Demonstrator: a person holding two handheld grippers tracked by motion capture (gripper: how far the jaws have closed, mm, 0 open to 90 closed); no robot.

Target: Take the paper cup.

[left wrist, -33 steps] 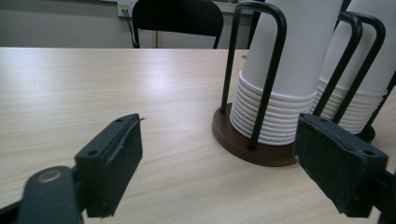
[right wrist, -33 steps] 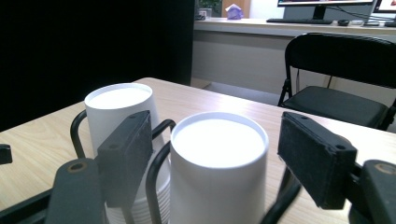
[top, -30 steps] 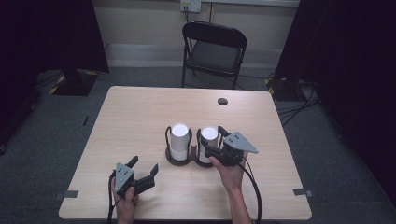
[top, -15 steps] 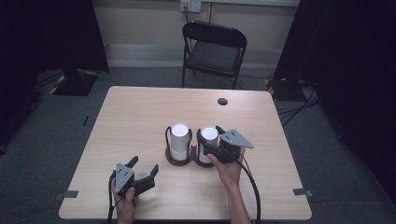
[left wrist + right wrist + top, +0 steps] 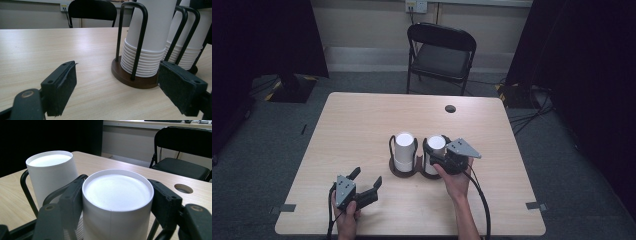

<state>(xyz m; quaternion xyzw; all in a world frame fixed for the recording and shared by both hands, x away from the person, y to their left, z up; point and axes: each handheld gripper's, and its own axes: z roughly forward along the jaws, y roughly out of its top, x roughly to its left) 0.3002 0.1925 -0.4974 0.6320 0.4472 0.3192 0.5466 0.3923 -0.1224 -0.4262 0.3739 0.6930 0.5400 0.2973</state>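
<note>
Near the bench's [image 5: 362, 120] front-left corner the left gripper [image 5: 364, 182] rests low with its jaws spread wide and nothing between them, probably waiting its turn. Just right of the bench's middle a wire cup holder [image 5: 396, 170] keeps two stacks of upside-down white paper cups upright, a left stack [image 5: 404, 151] and a right stack [image 5: 435, 152] side by side. The right gripper [image 5: 117, 202] has just been closing, its jaws pressed on either side of the right stack's top cup, seemingly to lift it off; no brand or writing is readable.
</note>
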